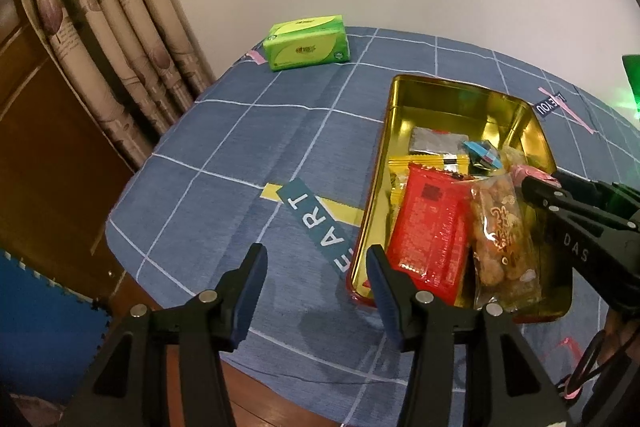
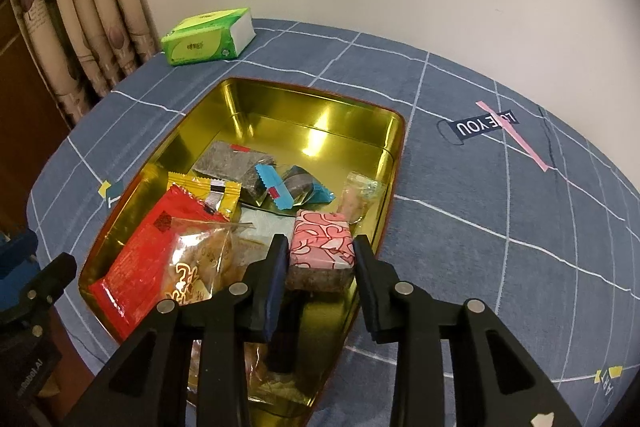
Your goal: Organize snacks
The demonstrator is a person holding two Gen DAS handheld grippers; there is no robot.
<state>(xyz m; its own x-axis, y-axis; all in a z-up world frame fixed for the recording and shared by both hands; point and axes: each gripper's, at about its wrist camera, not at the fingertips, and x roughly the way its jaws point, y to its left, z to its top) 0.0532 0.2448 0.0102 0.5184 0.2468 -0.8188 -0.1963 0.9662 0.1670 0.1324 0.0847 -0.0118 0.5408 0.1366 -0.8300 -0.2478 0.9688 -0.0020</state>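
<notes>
Right gripper (image 2: 320, 259) clamps pink-wrapped snack block (image 2: 322, 242) over gold tin (image 2: 320, 99); other snacks already inside. Left gripper (image 1: 316, 291) wide, empty. Release remains.

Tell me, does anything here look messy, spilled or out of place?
Nothing spilled. The snacks lie jumbled and overlapping in the gold tin. The right hand-held gripper holds a pink block over the tin's near edge. A green tissue pack sits apart.

Both grippers are black plastic. The left gripper (image 1: 316, 267) has 2 fingers with dark blue ribbed pads (image 1: 252, 291) and silver round pins. The right gripper (image 2: 320, 255) matches; white "DAS" lettering at 3 o'clock in the left view.
</notes>
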